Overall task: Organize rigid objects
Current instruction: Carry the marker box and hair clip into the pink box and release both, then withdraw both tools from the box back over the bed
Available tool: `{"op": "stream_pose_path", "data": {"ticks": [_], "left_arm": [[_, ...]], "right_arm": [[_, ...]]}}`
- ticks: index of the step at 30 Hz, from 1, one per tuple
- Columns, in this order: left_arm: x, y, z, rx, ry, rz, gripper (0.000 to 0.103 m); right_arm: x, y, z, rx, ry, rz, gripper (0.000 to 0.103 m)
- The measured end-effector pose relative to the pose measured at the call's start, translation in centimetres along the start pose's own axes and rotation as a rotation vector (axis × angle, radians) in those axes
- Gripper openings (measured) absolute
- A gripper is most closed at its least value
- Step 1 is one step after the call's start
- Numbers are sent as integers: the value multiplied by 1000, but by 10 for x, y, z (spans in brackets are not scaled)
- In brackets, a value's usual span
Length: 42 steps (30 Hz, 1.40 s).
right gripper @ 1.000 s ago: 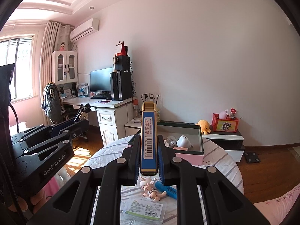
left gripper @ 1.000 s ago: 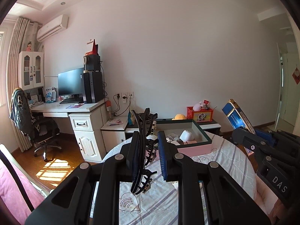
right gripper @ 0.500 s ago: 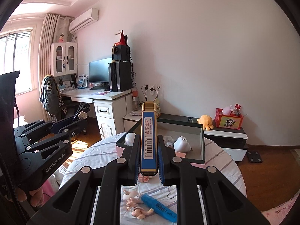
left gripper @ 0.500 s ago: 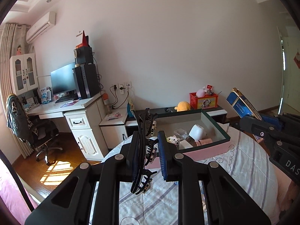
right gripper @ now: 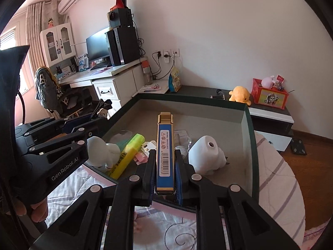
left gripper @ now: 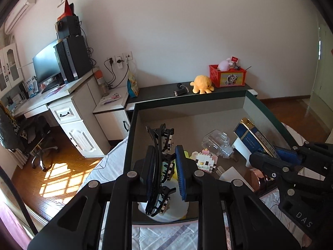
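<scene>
Right wrist view: your right gripper (right gripper: 165, 179) pinches the slim blue-and-gold box (right gripper: 165, 152), left gripper (left gripper: 166, 173) the black toothed hair clip (left gripper: 159, 166); releasing lower centre risks striking the clear glass bottle (left gripper: 217, 142) in the dark-rimmed grey tray (right gripper: 248, 125).

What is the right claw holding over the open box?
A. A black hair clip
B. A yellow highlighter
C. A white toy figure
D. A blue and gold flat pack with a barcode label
D: in the right wrist view the right claw is shut on the blue and gold pack, above the box.

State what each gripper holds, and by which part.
Left gripper: black hair clip, held mid-length. Right gripper: blue and gold box, fingers on its long sides near the lower end.
</scene>
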<state>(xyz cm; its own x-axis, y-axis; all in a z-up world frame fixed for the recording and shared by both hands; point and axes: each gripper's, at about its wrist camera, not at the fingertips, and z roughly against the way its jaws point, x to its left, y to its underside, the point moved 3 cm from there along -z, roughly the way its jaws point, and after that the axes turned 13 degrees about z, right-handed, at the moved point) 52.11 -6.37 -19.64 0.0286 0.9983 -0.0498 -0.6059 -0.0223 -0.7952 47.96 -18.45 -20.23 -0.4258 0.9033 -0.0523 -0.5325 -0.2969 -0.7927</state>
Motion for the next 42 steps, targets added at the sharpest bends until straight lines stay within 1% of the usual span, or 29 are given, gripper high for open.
{"op": "stream_pose_path", "data": {"ticks": [4, 7, 8, 9, 11, 12, 13, 14, 15, 16, 17, 18, 19, 21, 24, 25, 26, 27, 30, 35, 38, 42], "left_arm": [[0, 4, -16, 15, -13, -6, 20], [4, 6, -18, 24, -18, 13, 21], [5, 6, -14, 13, -12, 23, 21], [7, 5, -8, 3, -5, 30, 22], [12, 3, 7, -15, 5, 45, 31], [14, 1, 18, -29, 21, 53, 43], [16, 0, 30, -48, 32, 60, 59], [19, 0, 44, -72, 30, 67, 68], [22, 1, 59, -97, 29, 72, 83], [25, 2, 75, -126, 35, 75, 90], [28, 5, 90, -154, 34, 76, 90], [29, 8, 106, -176, 28, 74, 91], [31, 13, 121, -191, 21, 68, 95], [34, 22, 151, -207, 19, 65, 102], [38, 38, 195, -234, 36, 90, 102], [38, 44, 209, -242, 40, 97, 103], [39, 51, 223, -252, 45, 106, 103], [40, 57, 237, -263, 50, 116, 103], [39, 74, 269, -263, 83, 131, 103], [45, 97, 315, -315, 68, 154, 103], [49, 105, 336, -333, 77, 171, 103], [50, 114, 361, -374, 54, 163, 103]], "right_arm": [[-4, 4, -22, 42, 0, 0, 16], [-7, 9, -25, 43, 10, -2, 18], [-7, 9, -25, 41, 15, -5, 25], [-7, 7, -23, 36, 16, -8, 30], [-6, 6, -14, 22, 31, -7, 42], [-5, 5, -8, 12, 39, -7, 44], [-3, 4, -1, 5, 44, -12, 52], [-2, 3, 9, -6, 51, -21, 58], [0, 3, 21, -25, 56, -26, 60], [3, 1, 33, -44, 60, -26, 65], [7, 1, 47, -61, 72, -28, 75], [11, 0, 60, -80, 84, -30, 80], [16, 0, 76, -105, 93, -30, 82], [28, 2, 104, -142, 102, -24, 82], [47, 9, 145, -181, 137, -32, 87], [54, 11, 157, -196, 146, -32, 91], [61, 14, 169, -207, 156, -30, 99], [66, 17, 179, -214, 166, -30, 103], [86, 27, 213, -262, 180, -21, 103], [113, 41, 258, -298, 235, -12, 103], [126, 50, 281, -320, 261, -11, 103], [141, 57, 305, -341, 298, -6, 103]]}}
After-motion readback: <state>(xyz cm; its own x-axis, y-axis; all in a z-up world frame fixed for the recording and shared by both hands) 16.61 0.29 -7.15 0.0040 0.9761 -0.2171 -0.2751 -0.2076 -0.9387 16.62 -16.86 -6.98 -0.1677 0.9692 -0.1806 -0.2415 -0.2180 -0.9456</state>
